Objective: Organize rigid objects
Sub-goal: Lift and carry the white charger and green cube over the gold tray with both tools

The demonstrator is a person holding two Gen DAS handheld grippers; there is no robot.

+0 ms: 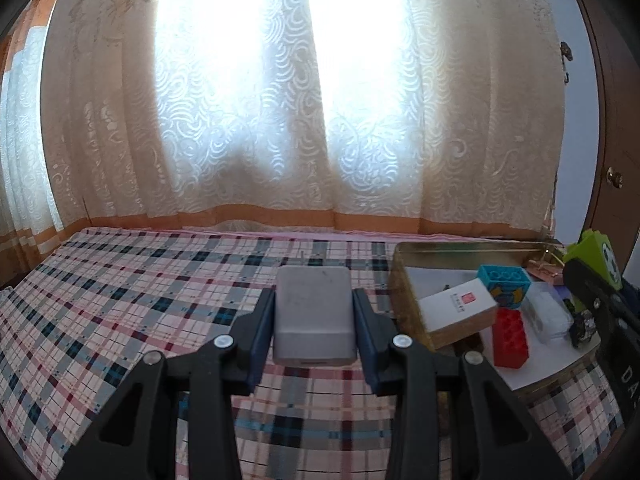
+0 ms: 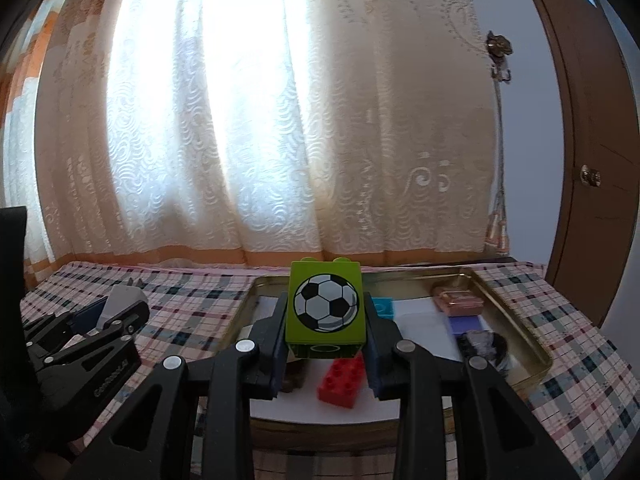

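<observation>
My left gripper [image 1: 314, 312] is shut on a grey rectangular box [image 1: 314, 308] and holds it above the plaid cloth, left of the gold tin tray [image 1: 472, 249]. My right gripper [image 2: 326, 320] is shut on a green brick with a football print [image 2: 325, 306], held over the tray [image 2: 516, 312]. In the tray lie a red brick [image 2: 342, 378], a blue brick [image 1: 505, 284], a white card box [image 1: 460, 308], a clear plastic case [image 1: 550, 312], a pink case [image 2: 458, 300] and a dark crumpled object [image 2: 486, 346]. The left gripper with its grey box also shows in the right wrist view [image 2: 116, 304].
The plaid cloth [image 1: 140, 300] covers the surface. A lace curtain [image 1: 280, 120] hangs close behind it. A brown door with a knob [image 2: 590, 178] stands at the right. White paper [image 2: 420, 320] lines the tray floor.
</observation>
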